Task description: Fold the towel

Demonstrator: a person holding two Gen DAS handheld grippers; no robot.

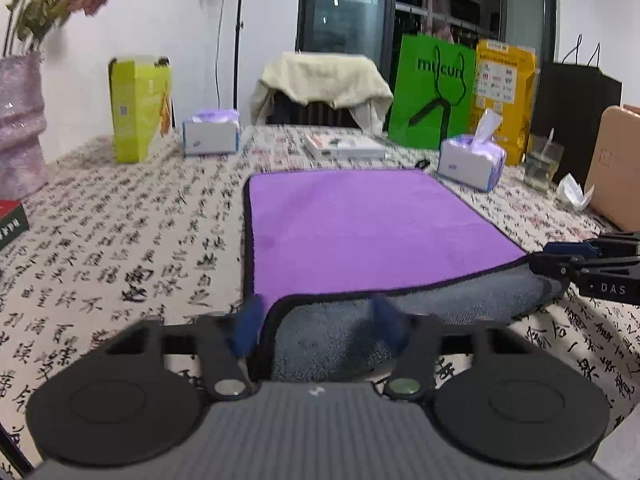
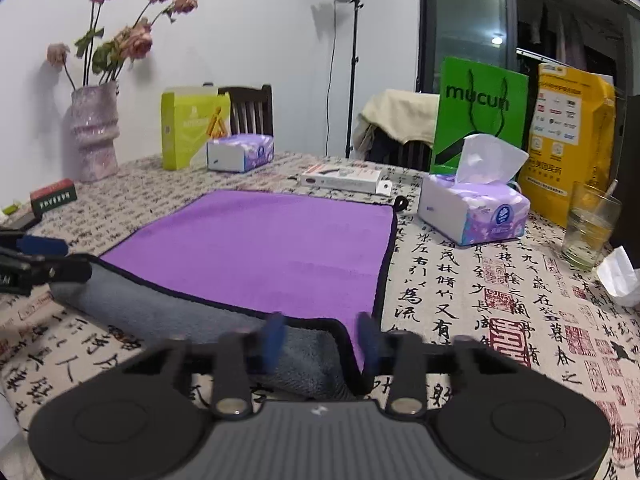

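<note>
A purple towel (image 1: pixel 360 224) with a grey underside and black trim lies on the patterned tablecloth; its near edge is rolled up, showing grey (image 1: pixel 332 340). It also shows in the right wrist view (image 2: pixel 264 248). My left gripper (image 1: pixel 320 320) is open, its blue fingers either side of the towel's near left corner. My right gripper (image 2: pixel 320 336) is open, straddling the near right corner. Each gripper shows in the other's view, the right one (image 1: pixel 560 258) and the left one (image 2: pixel 60 256), both at the towel's near edge.
Tissue packs (image 2: pixel 476 208) (image 1: pixel 210 132) stand by the towel's far corners. A flat white box (image 2: pixel 344 178), a green bag (image 2: pixel 476 112), a yellow bag (image 2: pixel 568 136), a glass (image 2: pixel 592 224), a yellow-green box (image 1: pixel 138 108) and a vase (image 2: pixel 96 136) line the table's far side and edges.
</note>
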